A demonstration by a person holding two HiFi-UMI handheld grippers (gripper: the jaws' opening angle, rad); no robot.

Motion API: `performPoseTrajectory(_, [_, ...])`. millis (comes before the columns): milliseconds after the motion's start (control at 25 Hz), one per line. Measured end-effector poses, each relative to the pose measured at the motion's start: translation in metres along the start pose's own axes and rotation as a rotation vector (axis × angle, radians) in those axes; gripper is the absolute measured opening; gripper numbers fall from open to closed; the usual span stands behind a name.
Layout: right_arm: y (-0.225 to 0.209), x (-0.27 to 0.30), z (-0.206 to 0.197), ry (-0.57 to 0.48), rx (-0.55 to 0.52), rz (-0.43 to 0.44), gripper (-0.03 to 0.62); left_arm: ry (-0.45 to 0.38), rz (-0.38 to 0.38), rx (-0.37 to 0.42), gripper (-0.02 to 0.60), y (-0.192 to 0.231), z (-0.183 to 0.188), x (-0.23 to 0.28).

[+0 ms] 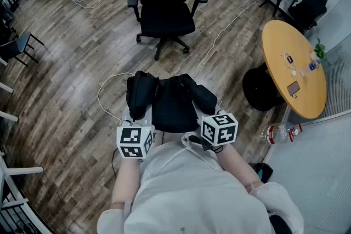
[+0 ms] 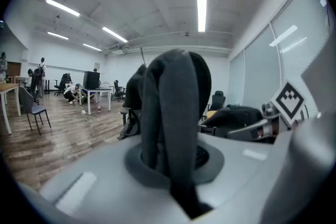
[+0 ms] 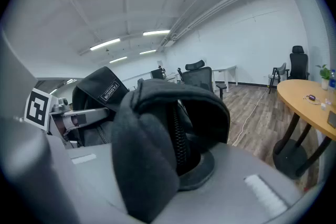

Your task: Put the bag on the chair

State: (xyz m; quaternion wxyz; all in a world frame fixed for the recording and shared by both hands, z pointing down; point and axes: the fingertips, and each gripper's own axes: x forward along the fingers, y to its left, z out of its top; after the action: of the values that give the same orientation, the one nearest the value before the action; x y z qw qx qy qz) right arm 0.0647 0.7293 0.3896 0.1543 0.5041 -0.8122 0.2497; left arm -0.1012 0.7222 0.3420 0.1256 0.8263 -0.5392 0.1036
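Bag (image 1: 170,98) held up in two claws, chair (image 1: 164,3) well apart.

Head view: the black bag hangs over the wood floor (image 1: 82,63), with the left claw (image 1: 136,123) and right claw (image 1: 211,120) at its near edge. The office chair stands farther off, a round table (image 1: 285,35) with small items to the right, and a bottle (image 1: 279,132) on the floor near it.
Left gripper view: the jaws pinch a dark strap (image 2: 176,113) of the bag.
Right gripper view: the jaws are clamped on bag fabric beside a zipper (image 3: 181,139). What is inside the bag cannot be seen.
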Motion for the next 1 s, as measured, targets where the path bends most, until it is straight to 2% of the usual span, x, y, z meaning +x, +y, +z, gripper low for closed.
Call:
performPoseTrajectory(320, [-0.002, 0.007, -0.002, 0.014, -0.013, -0.008, 0.028, 0.001, -0.004, -0.014, 0.023, 0.002, -0.005, 0.007])
performPoseTrajectory(680, [-0.017, 0.021, 0.004, 0.029, 0.02, -0.02, 0.028, 0.019, -0.016, -0.029, 0.023, 0.006, -0.005, 0.028])
performPoseTrajectory(1000, [-0.031, 0.048, 0.0, 0.081, 0.044, -0.019, 0.028, 0.065, -0.019, -0.053, 0.023, 0.015, -0.015, 0.056])
